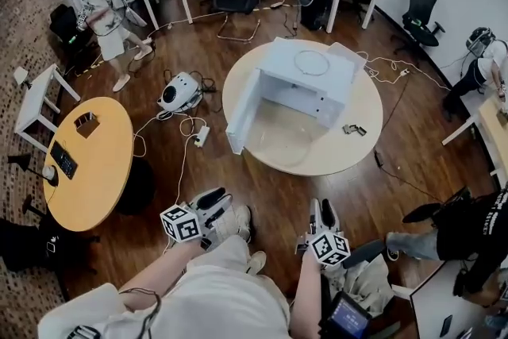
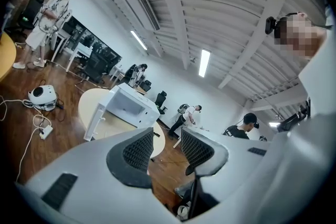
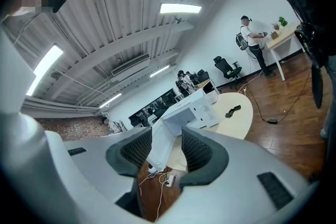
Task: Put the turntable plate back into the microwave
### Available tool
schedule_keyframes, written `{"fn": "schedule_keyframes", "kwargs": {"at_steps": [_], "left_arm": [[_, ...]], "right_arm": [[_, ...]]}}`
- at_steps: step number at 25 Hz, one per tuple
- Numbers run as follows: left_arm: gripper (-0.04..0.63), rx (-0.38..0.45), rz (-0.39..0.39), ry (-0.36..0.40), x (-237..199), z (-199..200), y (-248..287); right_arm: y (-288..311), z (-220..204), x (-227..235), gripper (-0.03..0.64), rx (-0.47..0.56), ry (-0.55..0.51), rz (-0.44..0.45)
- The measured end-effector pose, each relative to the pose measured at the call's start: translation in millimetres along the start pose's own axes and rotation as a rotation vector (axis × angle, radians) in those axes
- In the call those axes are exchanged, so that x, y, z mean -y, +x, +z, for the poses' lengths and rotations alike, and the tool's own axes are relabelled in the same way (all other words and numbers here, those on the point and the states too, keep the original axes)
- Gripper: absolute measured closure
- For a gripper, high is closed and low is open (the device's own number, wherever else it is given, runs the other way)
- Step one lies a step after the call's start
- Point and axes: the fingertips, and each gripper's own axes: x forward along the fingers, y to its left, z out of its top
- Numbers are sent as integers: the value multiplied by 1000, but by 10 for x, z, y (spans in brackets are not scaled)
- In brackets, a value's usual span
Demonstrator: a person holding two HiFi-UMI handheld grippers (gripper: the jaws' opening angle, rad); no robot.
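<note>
Gaping empty, left tool [image 2: 167,140] and right tool [image 3: 166,147], facing the open white microwave [image 1: 305,79], any print seemingly illegible.

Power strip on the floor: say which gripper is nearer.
Left. The left gripper hangs just short of the power strip; the right gripper is farther off to its right.

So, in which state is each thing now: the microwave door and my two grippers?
Microwave door: swung wide open.
Left gripper: jaws apart, nothing between them.
Right gripper: jaws apart, nothing between them.
</note>
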Motion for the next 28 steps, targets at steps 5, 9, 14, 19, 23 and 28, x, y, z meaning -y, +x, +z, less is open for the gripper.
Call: {"fn": "schedule_keyframes", "kwargs": {"at_steps": [5, 9, 14, 19, 23, 28], "left_arm": [[439, -58, -13, -31, -241, -159, 391], [439, -70, -2, -6, -502, -27, 742], [439, -96, 1, -60, -788, 109, 1170], [439, -152, -3, -53, -1028, 223, 1554], [439, -196, -23, -29, -1144, 263, 1784], [439, -217, -17, -48, -1450, 367, 1977]], "right_arm": [[56, -55, 186, 434, -39, -27, -35], [351, 58, 262, 444, -75, -56, -39], [710, 240, 371, 511, -110, -61, -56], [1138, 302, 423, 511, -140, -87, -68], [1377, 316, 510, 513, -156, -85, -88], [1668, 247, 593, 540, -196, -130, -126]]}}
